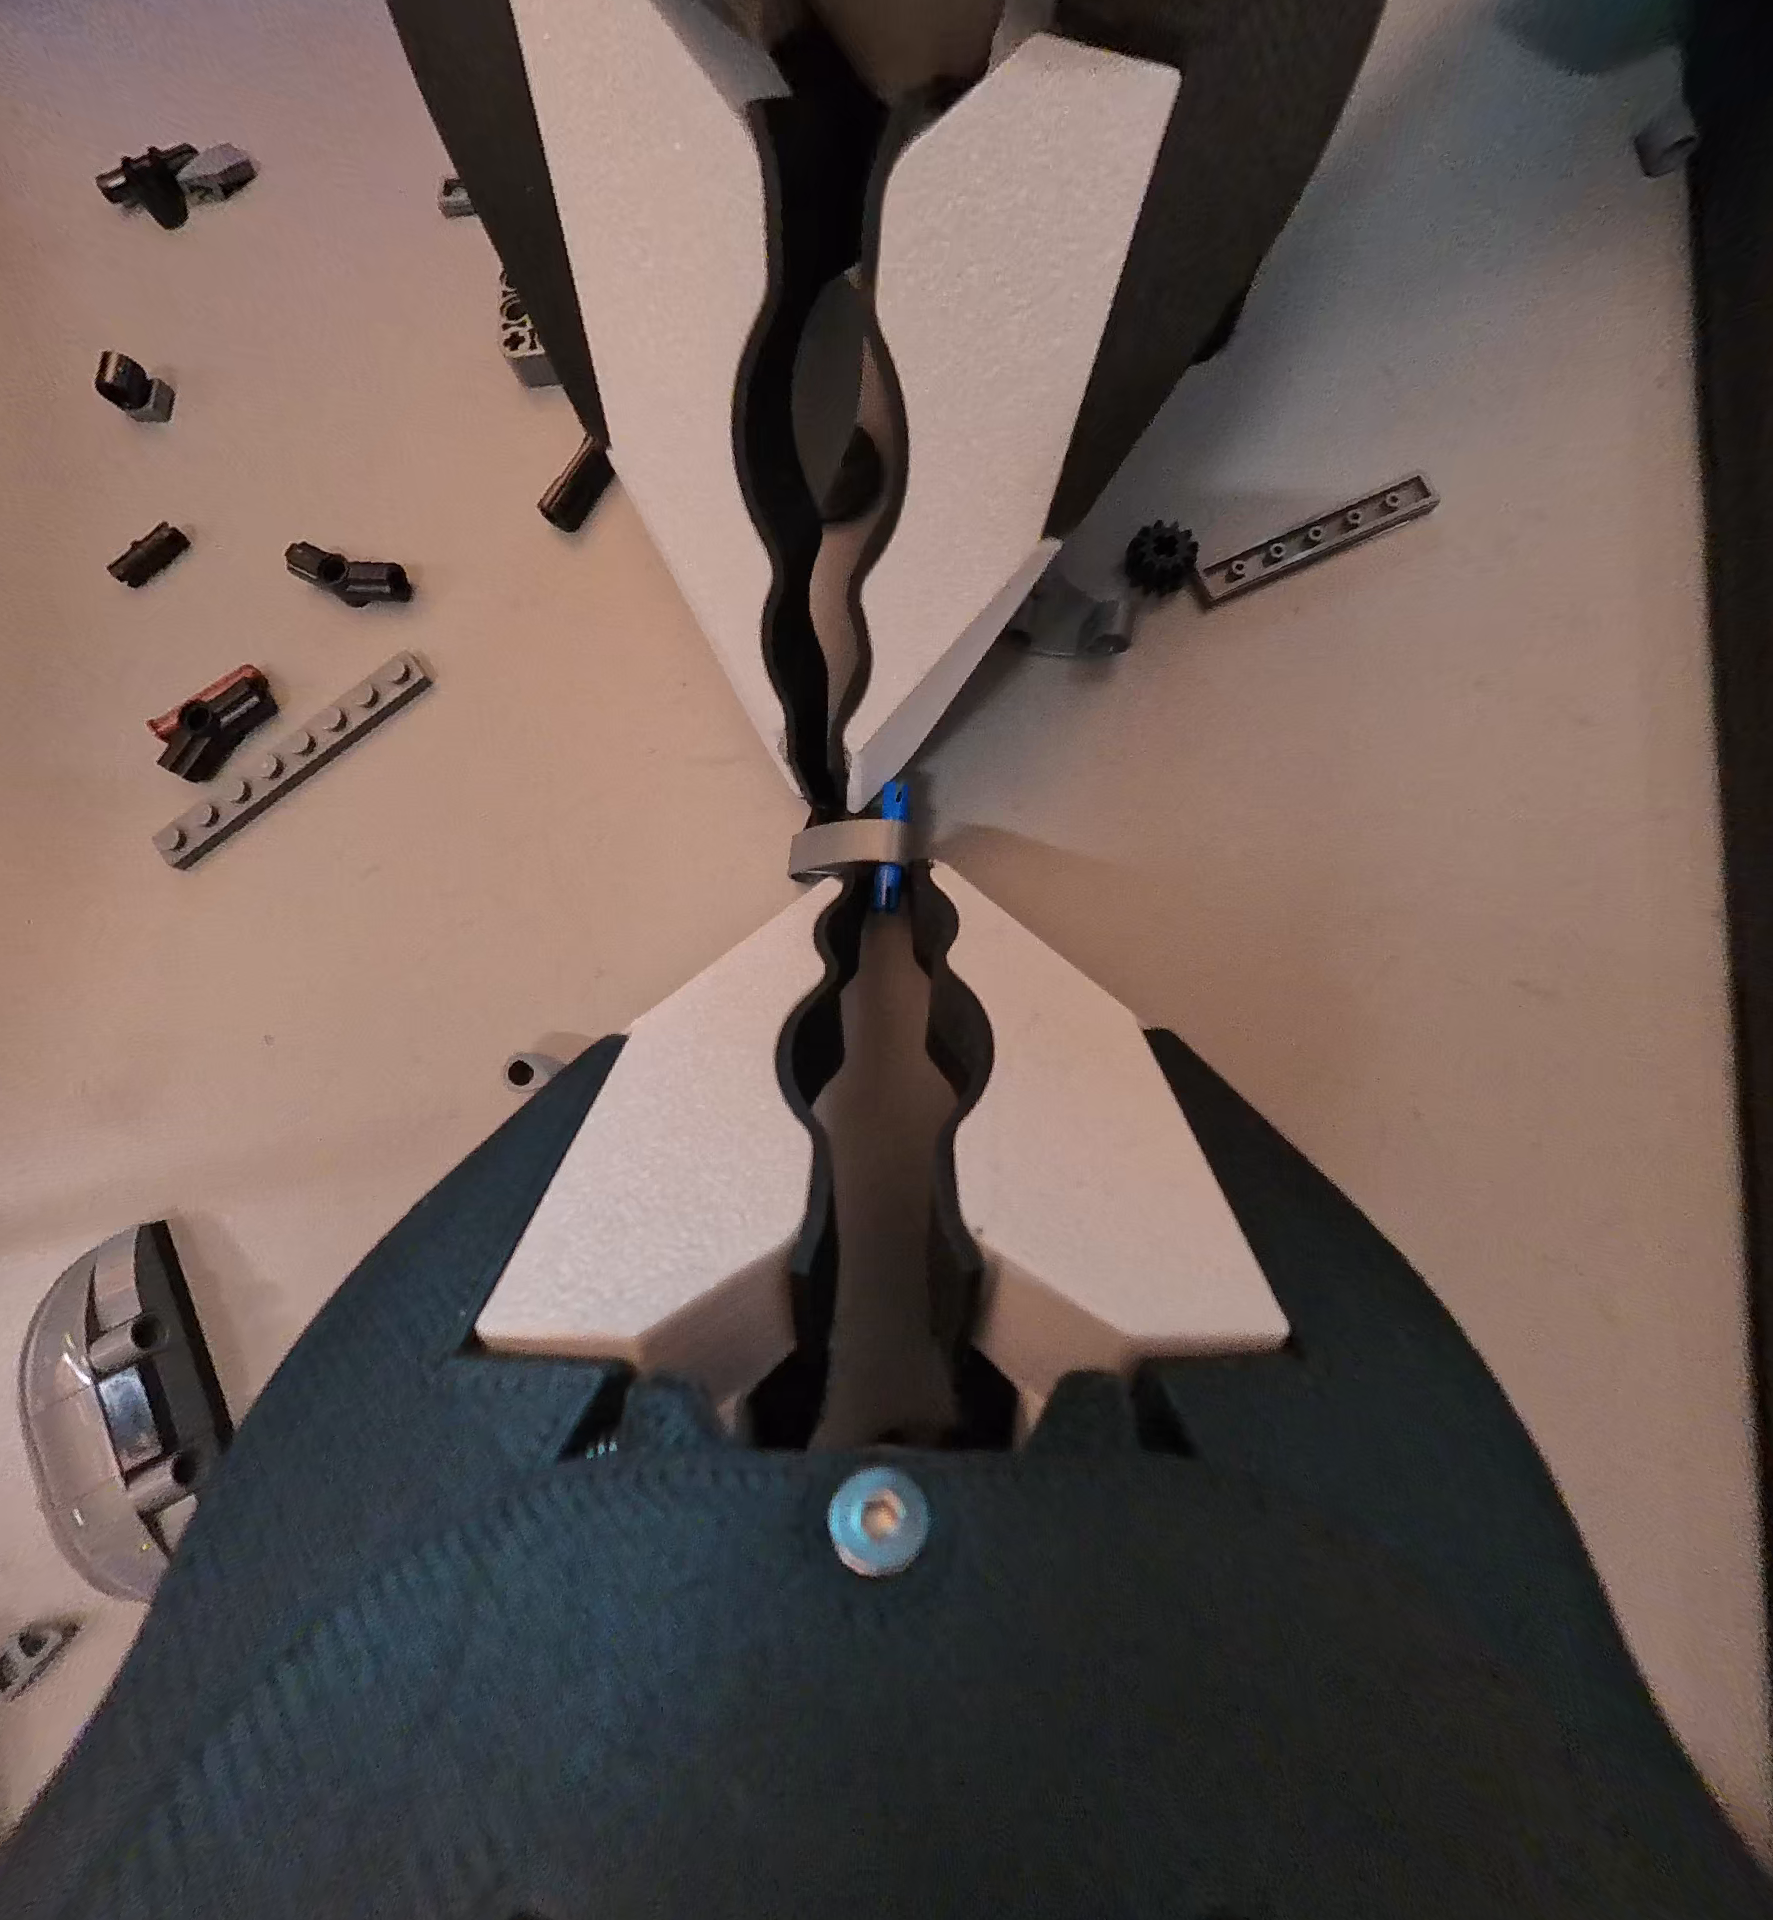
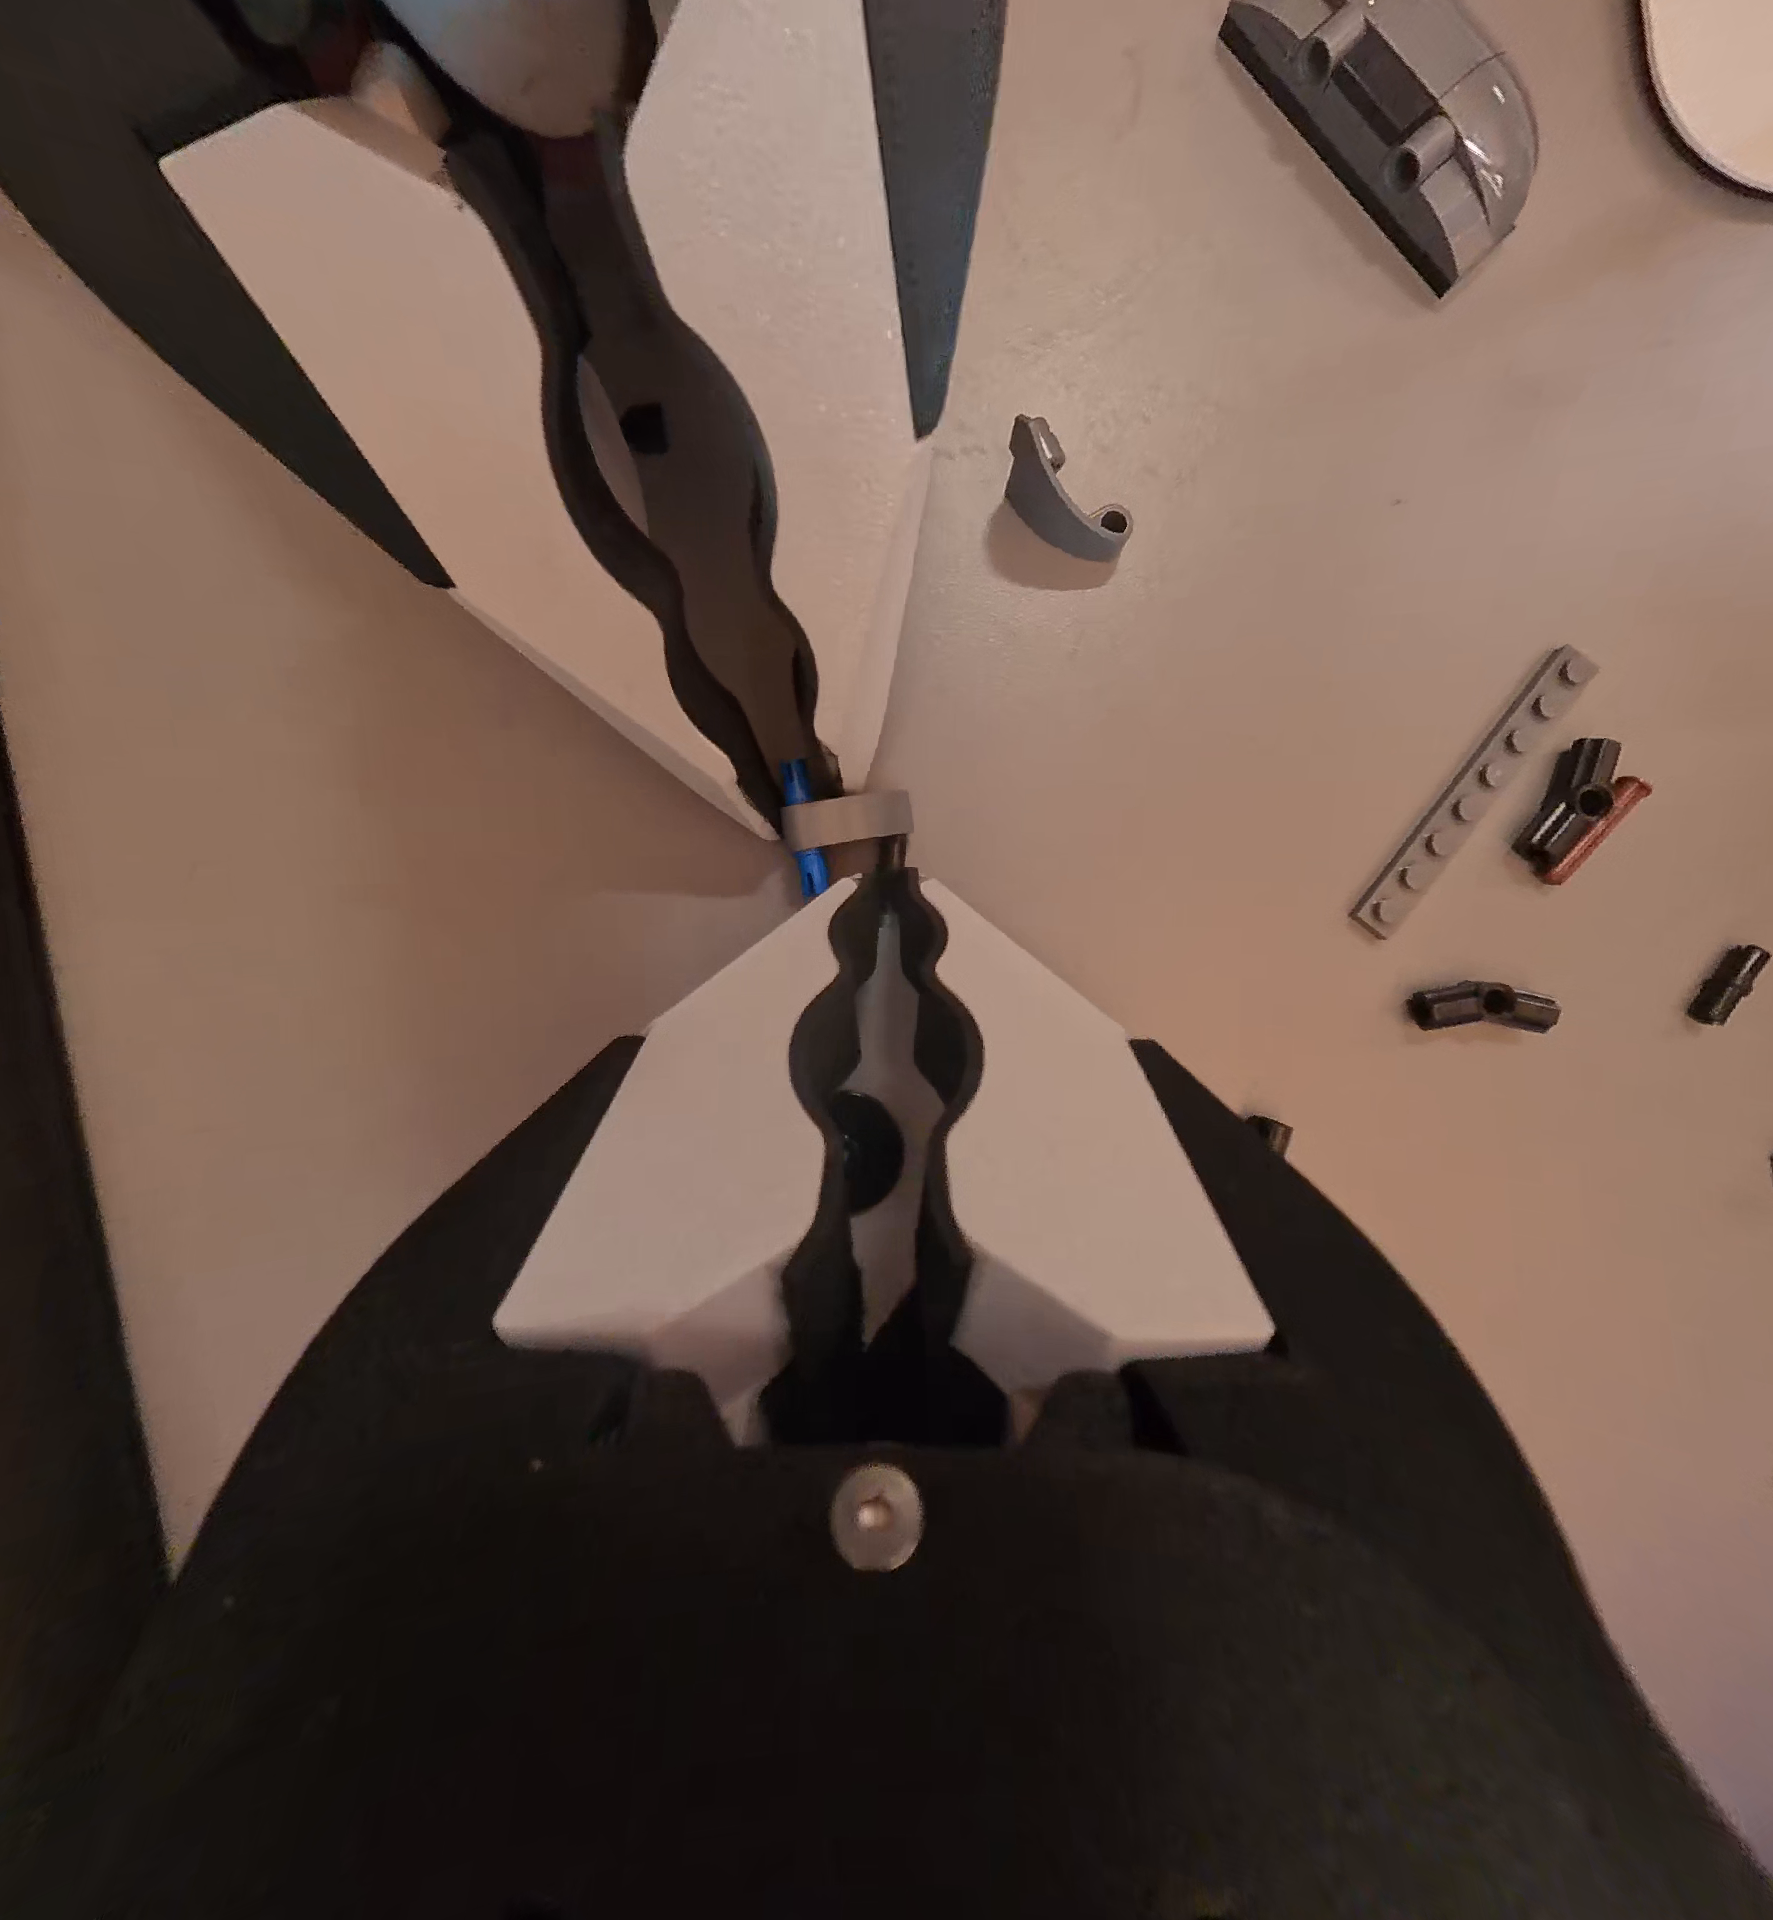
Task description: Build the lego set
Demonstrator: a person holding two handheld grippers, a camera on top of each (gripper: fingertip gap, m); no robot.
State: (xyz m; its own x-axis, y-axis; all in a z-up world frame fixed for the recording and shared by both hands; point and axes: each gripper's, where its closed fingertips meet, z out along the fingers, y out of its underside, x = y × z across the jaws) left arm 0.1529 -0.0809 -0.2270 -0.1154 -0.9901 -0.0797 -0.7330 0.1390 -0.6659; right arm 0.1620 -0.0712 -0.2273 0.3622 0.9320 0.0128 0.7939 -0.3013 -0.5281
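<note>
Left tool [image 1: 887, 909] clamped on blue pin [image 1: 890, 847], right tool [image 2: 887, 883] on grey beam [image 2: 846, 816]; misalignment risks the pin being dropped.

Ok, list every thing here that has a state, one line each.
left tongs: shut on the blue pin.
right tongs: shut on the grey curved piece.
blue pin: pushed through the end hole of the grey curved piece, sticking out both sides.
grey curved piece: held off the table between both tongs.
long grey plate: loose, flat on the table.
black gear: loose on the table.
</note>
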